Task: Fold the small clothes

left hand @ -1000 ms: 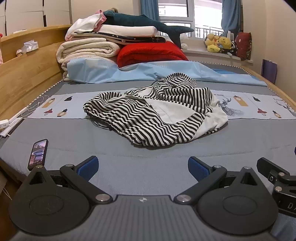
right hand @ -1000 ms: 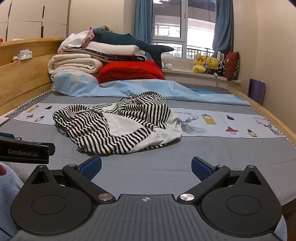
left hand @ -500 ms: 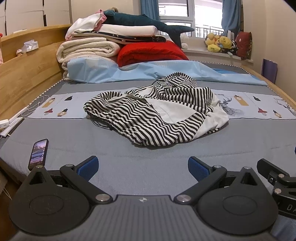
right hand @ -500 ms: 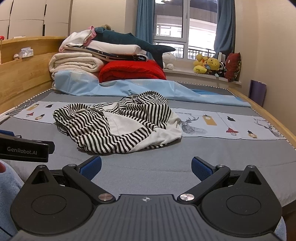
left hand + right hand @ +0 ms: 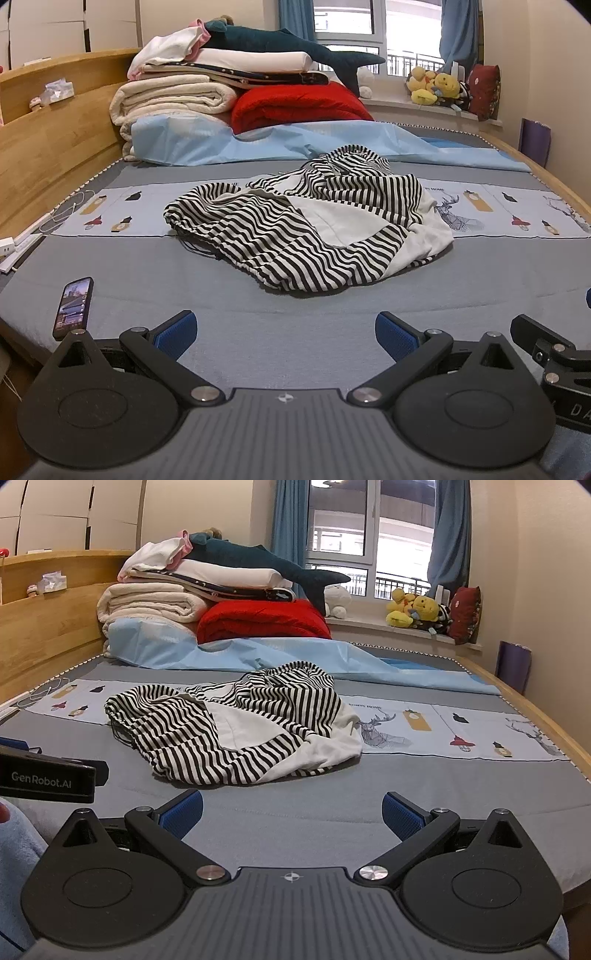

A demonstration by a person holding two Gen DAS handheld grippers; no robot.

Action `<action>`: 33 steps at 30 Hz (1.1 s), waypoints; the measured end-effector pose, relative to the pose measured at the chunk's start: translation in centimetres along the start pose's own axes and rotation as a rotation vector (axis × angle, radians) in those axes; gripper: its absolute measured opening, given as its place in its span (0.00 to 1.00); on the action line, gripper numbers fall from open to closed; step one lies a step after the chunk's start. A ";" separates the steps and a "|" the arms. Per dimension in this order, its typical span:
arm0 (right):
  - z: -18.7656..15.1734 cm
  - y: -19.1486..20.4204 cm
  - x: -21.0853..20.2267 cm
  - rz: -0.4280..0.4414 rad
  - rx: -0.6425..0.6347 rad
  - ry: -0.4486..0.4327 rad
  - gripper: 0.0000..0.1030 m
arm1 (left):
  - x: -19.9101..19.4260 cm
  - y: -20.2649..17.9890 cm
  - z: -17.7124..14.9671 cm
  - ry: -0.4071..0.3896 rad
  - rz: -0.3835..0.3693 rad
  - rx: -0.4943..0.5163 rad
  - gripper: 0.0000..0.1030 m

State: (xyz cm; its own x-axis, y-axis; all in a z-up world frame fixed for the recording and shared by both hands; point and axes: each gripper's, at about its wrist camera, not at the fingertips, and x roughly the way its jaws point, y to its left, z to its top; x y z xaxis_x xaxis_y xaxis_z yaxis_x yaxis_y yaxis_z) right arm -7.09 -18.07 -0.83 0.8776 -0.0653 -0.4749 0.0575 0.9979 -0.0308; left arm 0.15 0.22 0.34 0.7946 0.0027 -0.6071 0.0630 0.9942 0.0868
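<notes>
Landmark: the black-and-white striped garment (image 5: 310, 229) is lying crumpled in a heap on the grey bedspread (image 5: 258, 332), and every place below is being given relative to it.
Phone: a smartphone (image 5: 73, 308) is lying face up on the bedspread, well to the left of the garment and nearer the bed's front edge.
Left gripper: the left gripper (image 5: 284, 334) is hovering in front of the garment, well apart from it, its 2 blue-padded fingers spread wide with only bedspread between them; it is gripping nothing.
Garment detail: a gathered drawstring edge is sitting at the garment's left end, and a plain white panel (image 5: 247, 727) is showing at its middle; I cannot tell where the hems or corners are lying.
Right gripper: the right gripper (image 5: 291, 814) is also waiting in front of the garment and clear of it, jaws gaping wide, empty.
Behind: stacked blankets (image 5: 147, 602), a red quilt (image 5: 262, 626) and a plush shark (image 5: 266, 566) are piled well behind the garment.
Step in hand: by my reading, folding is not yet starting; both claws are lining up for the 1st grasp.
Next move: it is likely calling for both claws reaching forward to the heap's near edge, pinching 2 separated points, then spreading the cloth flat.
</notes>
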 end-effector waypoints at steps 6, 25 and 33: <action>0.0 0.1 0.2 0.001 -0.005 0.004 0.99 | 0.2 0.1 0.0 0.002 -0.006 -0.001 1.00; -0.2 0.1 0.3 0.001 0.001 0.011 0.99 | 0.0 0.0 -0.2 -0.003 -0.019 -0.001 1.00; 0.0 0.4 0.7 0.020 0.005 0.025 0.99 | 0.6 -0.1 -0.3 -0.002 -0.033 0.008 1.00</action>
State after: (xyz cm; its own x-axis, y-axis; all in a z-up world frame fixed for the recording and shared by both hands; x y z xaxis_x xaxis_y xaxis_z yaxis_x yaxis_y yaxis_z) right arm -6.45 -17.69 -1.18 0.8664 -0.0454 -0.4973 0.0425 0.9989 -0.0170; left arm 0.46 0.19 -0.23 0.7933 -0.0303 -0.6081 0.0940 0.9929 0.0731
